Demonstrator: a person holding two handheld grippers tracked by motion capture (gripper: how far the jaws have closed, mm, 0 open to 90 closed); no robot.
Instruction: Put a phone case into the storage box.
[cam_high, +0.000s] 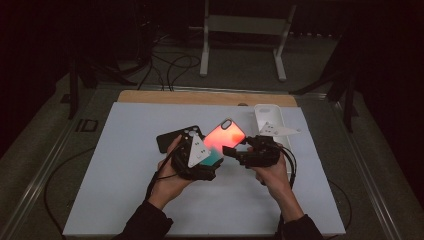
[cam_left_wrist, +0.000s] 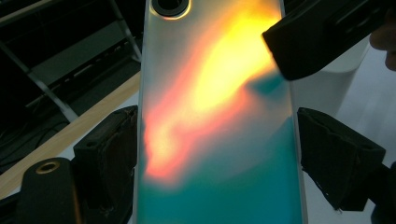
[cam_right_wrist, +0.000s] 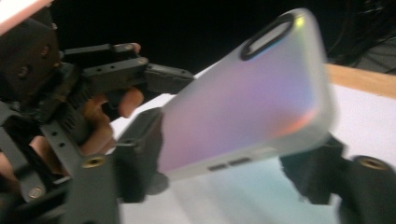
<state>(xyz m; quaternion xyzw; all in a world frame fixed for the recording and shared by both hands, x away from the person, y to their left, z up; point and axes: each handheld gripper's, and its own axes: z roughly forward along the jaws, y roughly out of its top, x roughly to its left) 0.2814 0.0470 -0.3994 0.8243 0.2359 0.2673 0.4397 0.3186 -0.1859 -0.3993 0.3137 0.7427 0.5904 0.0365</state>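
High view, frame centre: the left gripper (cam_high: 212, 150) clamps the iridescent orange-teal phone case (cam_high: 223, 136) while the right gripper (cam_high: 232, 151), jaws astride its corner without pressing, should next close squarely for a handover.

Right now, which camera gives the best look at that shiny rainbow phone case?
The left gripper view: the phone case spans the frame, its orange-to-teal sheen and camera cutout sharp. The right gripper view shows it tilted and blurred, with its bottom edge slots. The high view shows it small, between both grippers.
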